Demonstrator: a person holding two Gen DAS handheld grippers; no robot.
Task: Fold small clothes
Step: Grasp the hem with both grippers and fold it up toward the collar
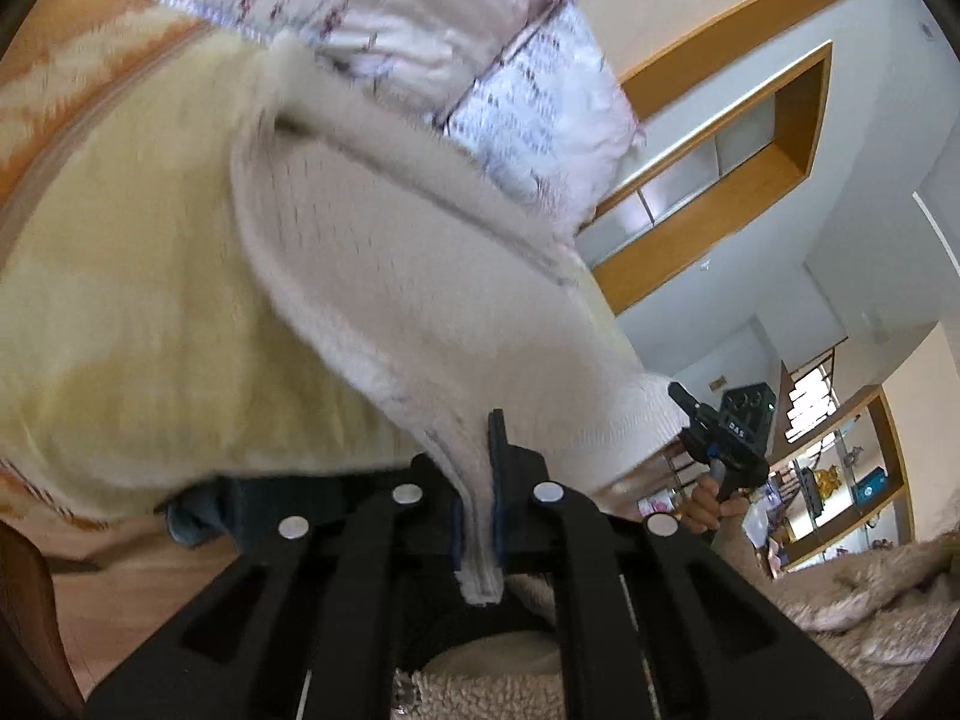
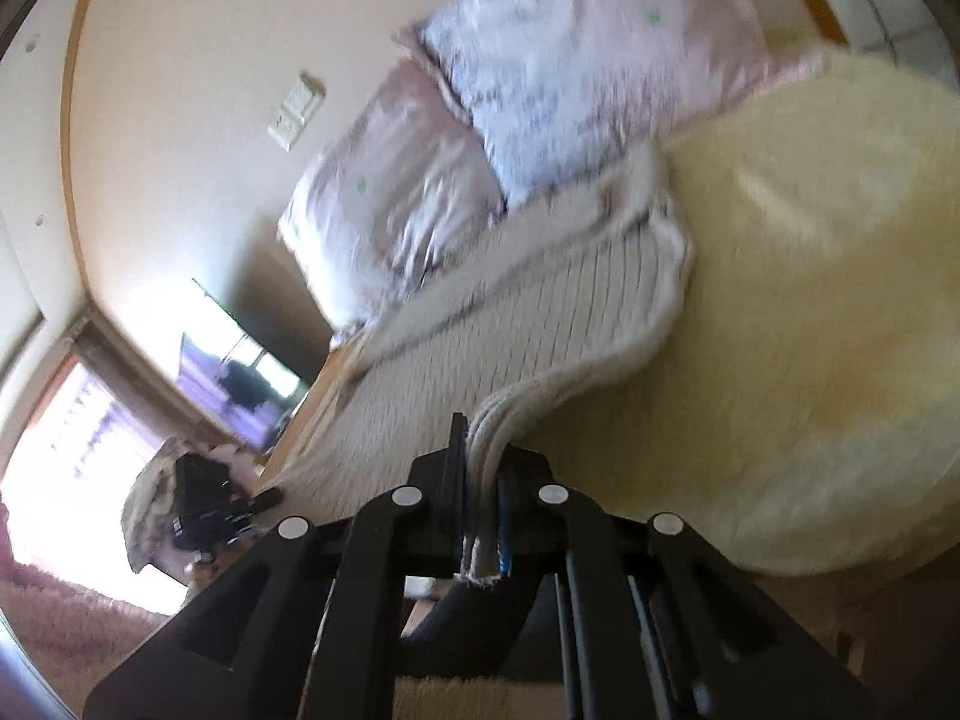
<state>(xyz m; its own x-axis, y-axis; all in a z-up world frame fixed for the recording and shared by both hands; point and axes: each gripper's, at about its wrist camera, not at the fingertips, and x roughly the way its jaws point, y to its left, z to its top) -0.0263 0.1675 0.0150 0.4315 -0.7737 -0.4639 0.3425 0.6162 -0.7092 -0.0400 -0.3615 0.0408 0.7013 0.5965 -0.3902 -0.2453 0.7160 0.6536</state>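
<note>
A small white knit garment [image 1: 420, 276] hangs stretched between both grippers above a pale yellow fluffy blanket [image 1: 132, 276]. My left gripper [image 1: 480, 516] is shut on one edge of the garment. My right gripper [image 2: 483, 504] is shut on another bunched edge of the garment [image 2: 540, 312]. In the left wrist view the right gripper [image 1: 720, 432] shows at the garment's far corner, held by a hand. In the right wrist view the left gripper [image 2: 204, 510] shows at lower left. Both views are blurred by motion.
Two pinkish patterned pillows [image 2: 540, 60] lie at the bed's head beyond the yellow blanket [image 2: 810, 300]. A wooden bed frame [image 1: 54, 42] runs along the left. Wall shelves [image 1: 750, 138] and a cabinet [image 1: 840, 480] stand to the right; a bright window [image 2: 72, 420] is at left.
</note>
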